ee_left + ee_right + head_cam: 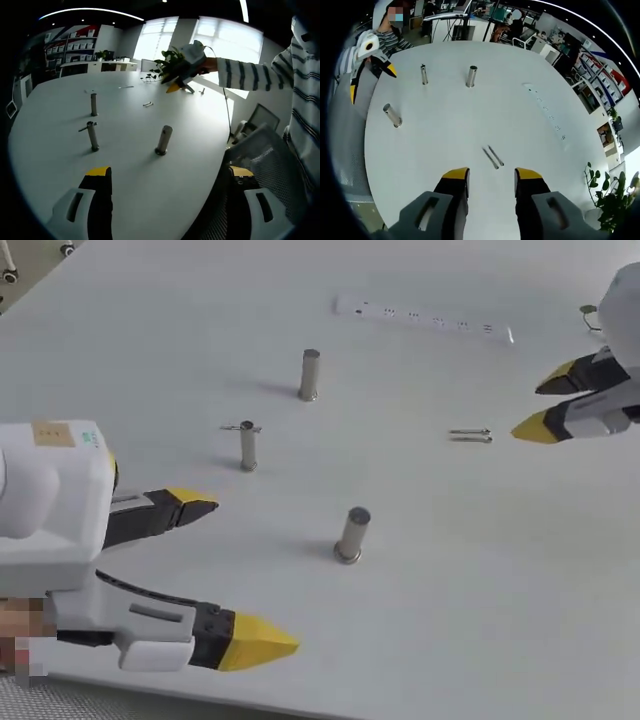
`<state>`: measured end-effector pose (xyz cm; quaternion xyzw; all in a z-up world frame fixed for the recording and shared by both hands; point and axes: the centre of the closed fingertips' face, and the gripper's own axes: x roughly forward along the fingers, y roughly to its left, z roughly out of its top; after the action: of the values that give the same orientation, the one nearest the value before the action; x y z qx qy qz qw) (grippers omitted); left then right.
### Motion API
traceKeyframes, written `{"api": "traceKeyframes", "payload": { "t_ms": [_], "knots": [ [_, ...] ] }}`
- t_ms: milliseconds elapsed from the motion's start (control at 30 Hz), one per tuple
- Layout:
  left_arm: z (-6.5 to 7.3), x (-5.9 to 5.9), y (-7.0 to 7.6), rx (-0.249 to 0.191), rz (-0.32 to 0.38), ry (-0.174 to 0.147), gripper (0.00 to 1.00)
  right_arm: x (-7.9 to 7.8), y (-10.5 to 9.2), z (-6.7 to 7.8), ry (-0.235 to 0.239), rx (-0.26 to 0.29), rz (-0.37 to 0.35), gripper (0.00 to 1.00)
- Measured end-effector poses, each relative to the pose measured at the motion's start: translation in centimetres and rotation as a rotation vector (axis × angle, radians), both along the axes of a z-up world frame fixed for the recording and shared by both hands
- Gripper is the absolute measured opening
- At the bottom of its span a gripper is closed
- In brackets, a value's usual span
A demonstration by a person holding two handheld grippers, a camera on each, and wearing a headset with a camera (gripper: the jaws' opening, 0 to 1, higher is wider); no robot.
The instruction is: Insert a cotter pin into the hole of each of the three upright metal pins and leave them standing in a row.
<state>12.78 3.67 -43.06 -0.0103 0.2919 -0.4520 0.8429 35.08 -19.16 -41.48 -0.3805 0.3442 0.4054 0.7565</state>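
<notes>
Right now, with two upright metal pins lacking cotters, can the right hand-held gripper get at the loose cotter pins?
Probably yes. The right hand-held gripper is open, and the two loose cotter pins lie on the bare table just ahead of its jaws, with nothing between them.

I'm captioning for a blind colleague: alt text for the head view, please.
Three upright grey metal pins stand on a white table, the leftmost pin holding a thin cotter pin. The open right hand-held gripper hovers beside two loose silver cotter pins; the open left hand-held gripper is at lower left.
</notes>
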Motion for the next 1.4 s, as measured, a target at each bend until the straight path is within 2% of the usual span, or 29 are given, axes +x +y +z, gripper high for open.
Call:
{"api": "traceKeyframes", "payload": {
  "t_ms": [167,433,567,633,733,833,1100,1300,1400],
  "knots": [
    [0.3,0.2,0.0,-0.009,0.014,0.0,0.94,1.0,0.4,-0.7,0.019,-0.012,0.036,0.2],
    [0.2,0.4,0.1,-0.002,0.025,0.009,0.94,2.9,1.4,-2.2,0.049,-0.04,0.093,0.1],
    [0.0,0.5,0.0,-0.012,0.041,0.014,0.94,2.7,1.9,-3.4,0.081,-0.063,0.129,0.05],
    [-0.3,0.4,0.0,-0.017,0.047,0.023,0.94,3.7,1.6,-4.3,0.096,-0.083,0.136,0.04],
    [-0.5,0.3,-0.1,-0.016,0.052,0.029,0.93,2.9,1.6,-5.3,0.132,-0.122,0.156,0.01],
    [-0.5,0.3,-0.2,-0.022,0.057,0.032,0.93,2.9,1.2,-6.3,0.141,-0.185,0.198,0.02],
    [-0.9,0.3,0.0,-0.023,0.074,0.041,0.93,3.5,1.4,-7.6,0.162,-0.214,0.224,0.02],
    [-1.0,0.4,0.2,-0.036,0.093,0.051,0.92,3.6,1.6,-7.8,0.187,-0.219,0.219,0.04],
    [-1.1,0.4,0.3,-0.034,0.098,0.055,0.92,3.7,1.3,-8.2,0.195,-0.248,0.24,0.04]
  ]
}}
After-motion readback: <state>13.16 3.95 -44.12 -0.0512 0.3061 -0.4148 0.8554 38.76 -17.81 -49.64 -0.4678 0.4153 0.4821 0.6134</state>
